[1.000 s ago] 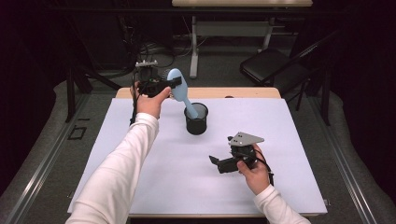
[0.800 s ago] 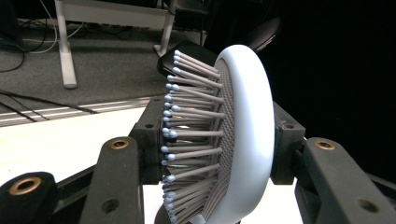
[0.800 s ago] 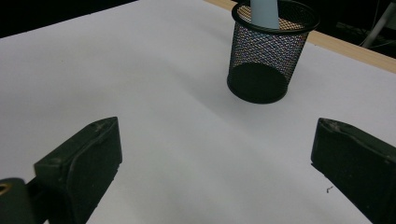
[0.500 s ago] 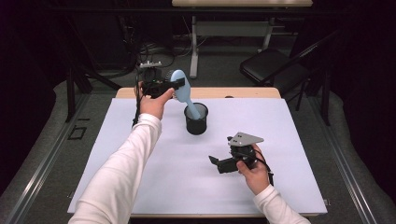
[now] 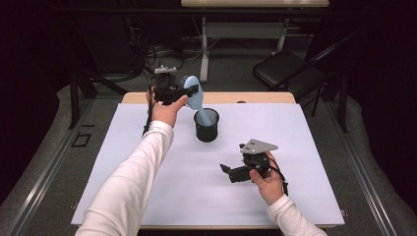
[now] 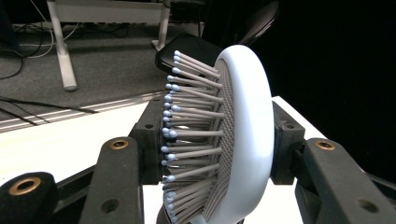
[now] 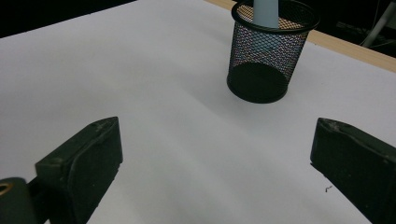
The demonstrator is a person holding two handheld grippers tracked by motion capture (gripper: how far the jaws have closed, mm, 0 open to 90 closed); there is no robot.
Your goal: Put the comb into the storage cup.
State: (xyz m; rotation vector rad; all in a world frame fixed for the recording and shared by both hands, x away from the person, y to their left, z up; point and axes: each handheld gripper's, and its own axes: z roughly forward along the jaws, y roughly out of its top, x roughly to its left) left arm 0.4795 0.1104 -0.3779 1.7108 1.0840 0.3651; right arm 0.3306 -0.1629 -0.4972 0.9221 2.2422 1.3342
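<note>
Blue hairbrush [image 6: 243,135] between left tongs [image 6: 219,154].

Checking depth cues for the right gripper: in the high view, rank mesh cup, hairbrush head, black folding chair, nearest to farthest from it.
1. Mesh cup, up-left of the right gripper, mid-table.
2. Hairbrush head, above the cup, clamped in the left gripper.
3. Black folding chair, on the floor beyond the table's far right edge.

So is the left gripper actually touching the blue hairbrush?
Touching. In the left gripper view the left gripper has its jaws pressed on both sides of the hairbrush head.
</note>
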